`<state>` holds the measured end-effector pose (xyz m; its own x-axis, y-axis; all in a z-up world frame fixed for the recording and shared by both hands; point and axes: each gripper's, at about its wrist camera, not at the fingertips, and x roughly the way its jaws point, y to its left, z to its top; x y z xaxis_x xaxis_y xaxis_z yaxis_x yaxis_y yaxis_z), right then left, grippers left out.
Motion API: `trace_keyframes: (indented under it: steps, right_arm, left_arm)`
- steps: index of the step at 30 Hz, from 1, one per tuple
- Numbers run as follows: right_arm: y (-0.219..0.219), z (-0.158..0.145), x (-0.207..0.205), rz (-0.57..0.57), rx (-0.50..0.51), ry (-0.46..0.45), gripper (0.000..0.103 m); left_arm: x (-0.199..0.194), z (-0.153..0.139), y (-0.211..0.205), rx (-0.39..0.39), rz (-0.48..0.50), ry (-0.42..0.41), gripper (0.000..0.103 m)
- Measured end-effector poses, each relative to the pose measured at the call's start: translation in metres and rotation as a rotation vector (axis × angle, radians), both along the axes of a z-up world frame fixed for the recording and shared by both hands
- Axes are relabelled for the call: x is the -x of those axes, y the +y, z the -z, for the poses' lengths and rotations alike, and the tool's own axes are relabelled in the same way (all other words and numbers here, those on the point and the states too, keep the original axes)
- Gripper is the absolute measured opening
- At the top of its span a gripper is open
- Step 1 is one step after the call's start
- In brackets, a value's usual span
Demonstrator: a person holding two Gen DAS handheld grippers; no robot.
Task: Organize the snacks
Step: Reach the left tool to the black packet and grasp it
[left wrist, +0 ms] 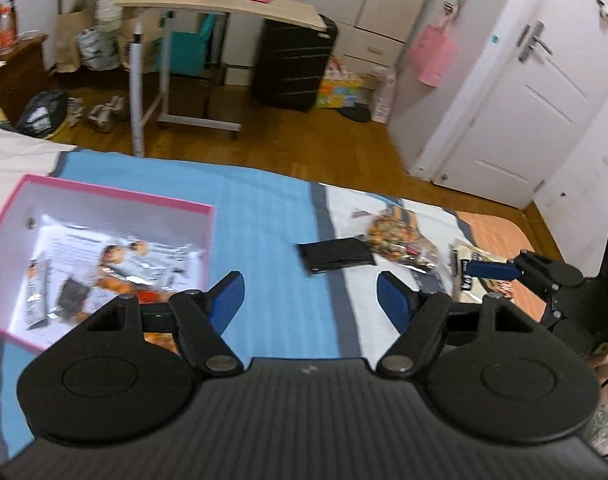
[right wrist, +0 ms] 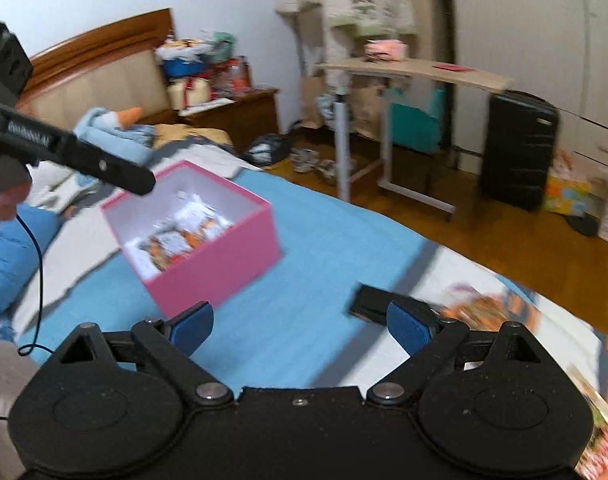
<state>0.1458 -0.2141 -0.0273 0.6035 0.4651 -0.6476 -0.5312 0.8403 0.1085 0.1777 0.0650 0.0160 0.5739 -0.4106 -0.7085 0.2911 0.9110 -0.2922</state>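
Evidently both tools are between pickups. The left gripper has its blue pads spread with nothing between them, above the blue bedspread. At the left of that view sits the open pink cardboard box, already holding several foil snack packets, presumably the collecting bin. At centre right lie a flat black packet and a clear bag of orange snacks, apart from the box and likely still to be moved. The right gripper is likewise spread and empty, with the black packet just beyond its right pad.
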Motion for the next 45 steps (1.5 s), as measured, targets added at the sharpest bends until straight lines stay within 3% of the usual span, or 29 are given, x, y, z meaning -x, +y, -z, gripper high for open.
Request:
trace_keyframes:
  steps: [8, 14, 17, 21, 24, 33, 39, 45]
  right_arm:
    - [-0.031, 0.027, -0.008, 0.067, 0.003, 0.012, 0.095]
    - [-0.046, 0.072, -0.028, 0.089, -0.048, 0.098, 0.081]
    - [-0.051, 0.092, -0.043, 0.112, -0.078, 0.118, 0.079]
    - [-0.051, 0.114, -0.065, 0.122, -0.043, 0.103, 0.077]
    - [-0.047, 0.132, -0.079, 0.124, -0.014, 0.122, 0.068]
    - [-0.034, 0.157, -0.105, 0.103, 0.063, 0.096, 0.068]
    - [-0.035, 0.162, -0.117, 0.080, 0.098, 0.095, 0.064]
    - [-0.034, 0.164, -0.125, 0.040, 0.102, 0.078, 0.064]
  left_arm:
    - [-0.032, 0.021, -0.052, 0.031, 0.039, 0.095, 0.072]
    - [-0.049, 0.039, -0.080, 0.067, 0.075, 0.125, 0.072]
    - [-0.062, 0.053, -0.089, 0.051, 0.040, 0.119, 0.072]
    - [-0.080, 0.079, -0.096, 0.035, 0.020, 0.143, 0.072]
    - [-0.088, 0.096, -0.101, 0.025, 0.040, 0.170, 0.072]
    - [-0.115, 0.150, -0.114, -0.032, -0.030, 0.114, 0.072]
    - [-0.128, 0.185, -0.107, 0.017, -0.104, 0.084, 0.070]
    - [-0.140, 0.202, -0.106, -0.001, -0.140, 0.064, 0.065]
